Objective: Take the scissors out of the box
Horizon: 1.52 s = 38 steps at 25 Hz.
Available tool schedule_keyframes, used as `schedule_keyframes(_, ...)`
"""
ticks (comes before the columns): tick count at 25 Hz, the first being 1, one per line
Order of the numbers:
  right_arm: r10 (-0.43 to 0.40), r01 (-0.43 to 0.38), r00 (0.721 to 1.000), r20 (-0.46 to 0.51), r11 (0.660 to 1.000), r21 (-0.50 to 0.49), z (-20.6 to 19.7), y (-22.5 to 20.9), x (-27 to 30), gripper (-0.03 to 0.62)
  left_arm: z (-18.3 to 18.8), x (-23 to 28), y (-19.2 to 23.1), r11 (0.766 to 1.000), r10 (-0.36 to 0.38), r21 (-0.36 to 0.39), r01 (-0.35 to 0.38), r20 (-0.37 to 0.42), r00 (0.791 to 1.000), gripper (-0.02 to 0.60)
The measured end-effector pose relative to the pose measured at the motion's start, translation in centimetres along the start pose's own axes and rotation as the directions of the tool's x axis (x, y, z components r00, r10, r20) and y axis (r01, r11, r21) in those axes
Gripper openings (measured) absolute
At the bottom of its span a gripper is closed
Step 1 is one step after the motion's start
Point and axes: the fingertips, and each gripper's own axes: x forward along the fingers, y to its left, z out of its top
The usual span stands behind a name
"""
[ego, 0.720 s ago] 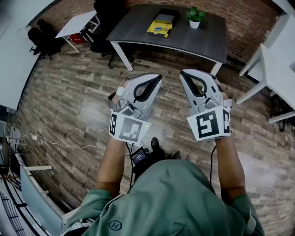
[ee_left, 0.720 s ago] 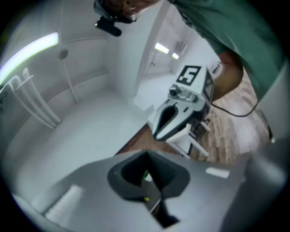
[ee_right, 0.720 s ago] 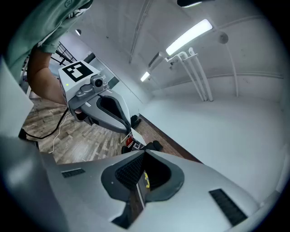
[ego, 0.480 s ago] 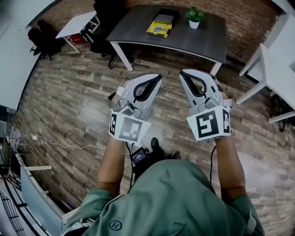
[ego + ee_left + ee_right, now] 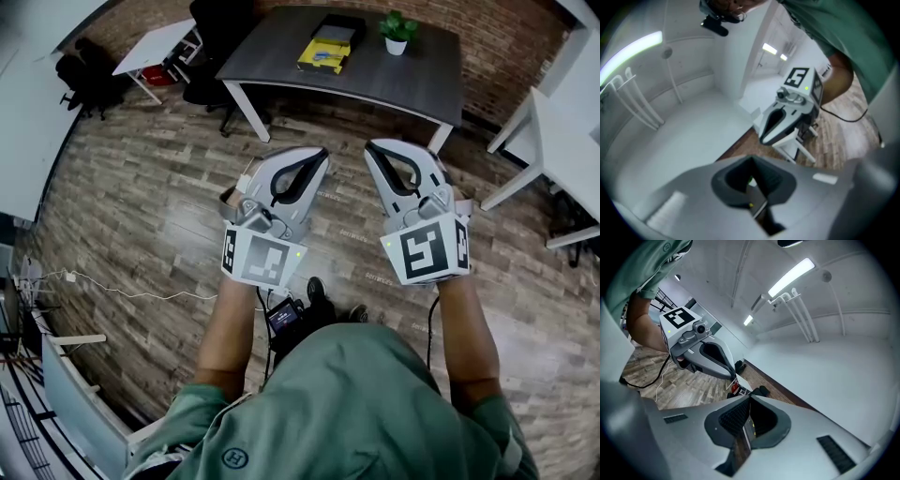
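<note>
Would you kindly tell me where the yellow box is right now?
In the head view the yellow box lies near the top centre on the dark table, just left of the small potted plant.

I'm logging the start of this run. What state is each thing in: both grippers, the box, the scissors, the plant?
left gripper: shut, empty, far from the box.
right gripper: shut, empty, beside the left one.
yellow box: on the dark table, open on top.
scissors: lying in the box, not yet taken.
potted plant: upright on the table.
</note>
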Motion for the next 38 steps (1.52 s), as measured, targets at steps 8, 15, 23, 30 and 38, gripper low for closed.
schedule_keyframes(8,0.009,-0.009,1.000,-0.004,1.000,0.007,-0.3,0.6,2.1,0.008,-2.0,0.1,0.6,1.000,-0.002,-0.022,0.001,-0.009,1.000,-0.002)
schedule_keyframes(15,0.009,-0.009,1.000,-0.024,1.000,0.020,-0.6,0.3,5.6,0.008,-4.9,0.9,2.8,0.999,-0.015,-0.035,0.014,-0.004,1.000,-0.002)
schedule_keyframes(23,-0.019,0.020,0.999,-0.043,0.999,0.026,0.1,-0.2,10.6,0.008,-8.6,1.5,6.6,0.999,-0.024,-0.035,0.025,0.030,0.999,-0.002)
schedule_keyframes(30,-0.048,0.050,0.997,-0.064,0.998,0.024,1.2,-0.2,14.6,0.008,-11.4,1.4,9.5,0.998,-0.037,-0.043,0.039,0.065,0.997,-0.002)
schedule_keyframes(38,-0.057,0.060,0.995,-0.087,0.998,0.034,0.9,0.0,17.2,0.008,-13.7,2.0,10.5,0.996,-0.056,-0.061,0.061,0.082,0.995,-0.002)
